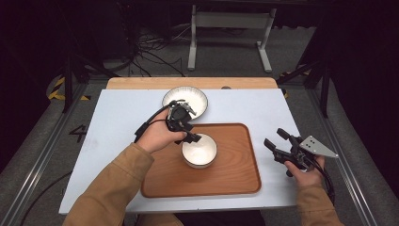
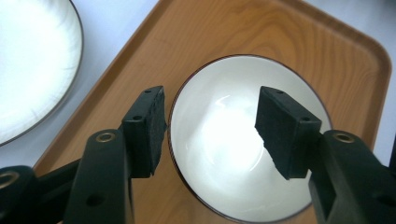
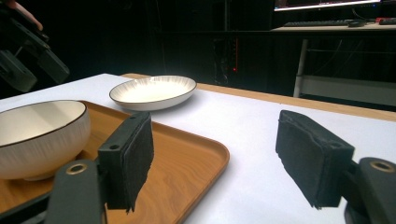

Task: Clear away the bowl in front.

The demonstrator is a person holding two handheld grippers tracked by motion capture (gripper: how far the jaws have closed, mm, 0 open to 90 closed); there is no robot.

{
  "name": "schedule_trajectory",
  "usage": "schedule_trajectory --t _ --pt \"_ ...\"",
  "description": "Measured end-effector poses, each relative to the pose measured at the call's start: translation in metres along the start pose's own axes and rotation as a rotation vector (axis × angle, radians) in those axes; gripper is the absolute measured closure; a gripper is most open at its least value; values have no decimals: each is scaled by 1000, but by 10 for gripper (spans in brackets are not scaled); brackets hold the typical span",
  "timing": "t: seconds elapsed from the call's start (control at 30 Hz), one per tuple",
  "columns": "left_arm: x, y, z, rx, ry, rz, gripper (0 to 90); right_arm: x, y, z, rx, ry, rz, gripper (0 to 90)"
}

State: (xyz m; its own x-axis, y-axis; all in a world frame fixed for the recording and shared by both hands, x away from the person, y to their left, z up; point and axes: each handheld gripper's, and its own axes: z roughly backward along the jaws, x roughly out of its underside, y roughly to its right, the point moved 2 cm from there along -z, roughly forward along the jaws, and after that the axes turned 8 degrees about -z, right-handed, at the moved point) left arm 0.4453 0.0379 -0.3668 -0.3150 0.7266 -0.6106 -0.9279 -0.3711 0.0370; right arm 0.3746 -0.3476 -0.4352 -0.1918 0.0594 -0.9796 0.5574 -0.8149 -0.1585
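Note:
A white bowl [image 1: 199, 150] with a dark rim stands upright on the wooden tray [image 1: 235, 169]. My left gripper [image 1: 190, 133] hangs just above the bowl's left rim, jaws open and pointing down. In the left gripper view the bowl [image 2: 219, 154] lies below the left gripper [image 2: 212, 100]; one pad [image 2: 147, 126] is outside the rim and the other is over the inside, neither pressing on it. My right gripper [image 1: 274, 137] is open to the right of the tray, over the white tabletop, with nothing between its fingers. In its own view the right gripper [image 3: 215, 135] looks past the bowl [image 3: 42, 135].
A shallow white plate [image 1: 185, 100] with a striped rim sits on the table behind the tray's far left corner, also seen as the plate [image 2: 28, 70] and the plate [image 3: 154, 91]. The tray [image 3: 187, 158] has a raised lip. The white tabletop [image 1: 263, 110] is bare at the right.

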Motion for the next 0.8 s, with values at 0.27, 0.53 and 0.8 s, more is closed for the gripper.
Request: schedule_trajectory --t 0.27,0.53,0.8 --pt "21 9 28 -50 112 22 392 -4 -1 -10 -36 -9 1 284" --pt "40 11 50 -122 219 19 295 -6 -1 -14 -47 -21 3 278" --pt "64 9 64 -159 289 38 228 -6 1 -12 -50 -28 14 269"
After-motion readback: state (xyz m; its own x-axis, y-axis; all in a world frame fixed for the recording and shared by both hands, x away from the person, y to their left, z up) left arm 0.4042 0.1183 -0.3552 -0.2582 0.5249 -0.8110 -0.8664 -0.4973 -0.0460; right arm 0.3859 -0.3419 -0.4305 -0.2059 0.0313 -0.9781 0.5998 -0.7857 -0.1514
